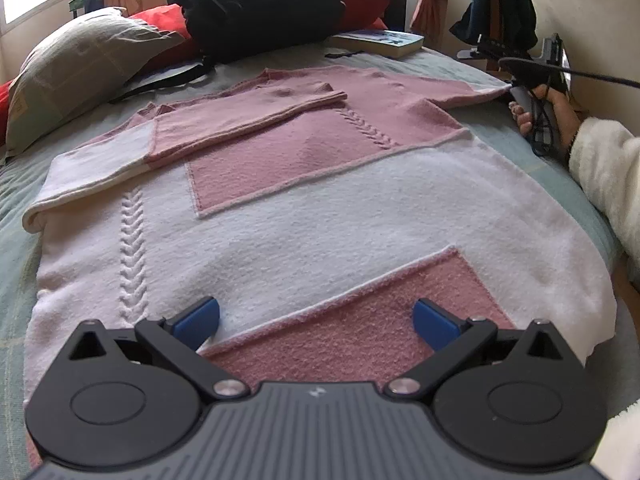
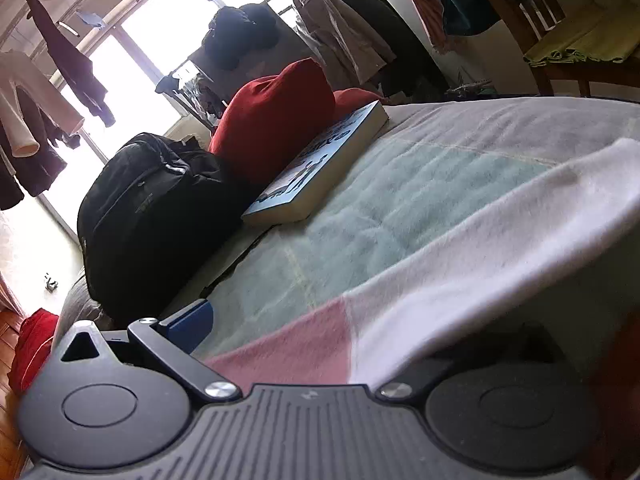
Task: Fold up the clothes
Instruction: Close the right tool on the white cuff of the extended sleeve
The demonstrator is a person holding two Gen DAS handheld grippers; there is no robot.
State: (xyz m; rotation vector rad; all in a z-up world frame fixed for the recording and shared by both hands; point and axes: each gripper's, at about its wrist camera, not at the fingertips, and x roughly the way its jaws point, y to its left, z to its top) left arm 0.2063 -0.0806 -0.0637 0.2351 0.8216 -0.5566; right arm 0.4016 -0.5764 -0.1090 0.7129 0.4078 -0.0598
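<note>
A pink and white sweater [image 1: 320, 216] lies flat on the bed, hem towards me. One sleeve [image 1: 224, 128] is folded across the chest. The other sleeve [image 1: 452, 96] stretches out to the far right, where a hand [image 1: 560, 112] holds the right gripper at the cuff. My left gripper [image 1: 316, 320] hovers open just above the hem, nothing between its blue pads [image 1: 196, 322]. In the right wrist view the sleeve [image 2: 440, 248] drapes over my right gripper [image 2: 316, 320] and hides its right finger. The left finger [image 2: 188, 326] stands wide out, so the jaws are open.
A black backpack [image 1: 256, 4], a book [image 1: 380, 42] and red cushions [image 2: 272, 120] sit at the far end of the bed. A grey pillow [image 1: 76, 76] lies at the left. A wooden chair [image 2: 560, 40] and hanging clothes [image 2: 344, 40] stand beyond the bed.
</note>
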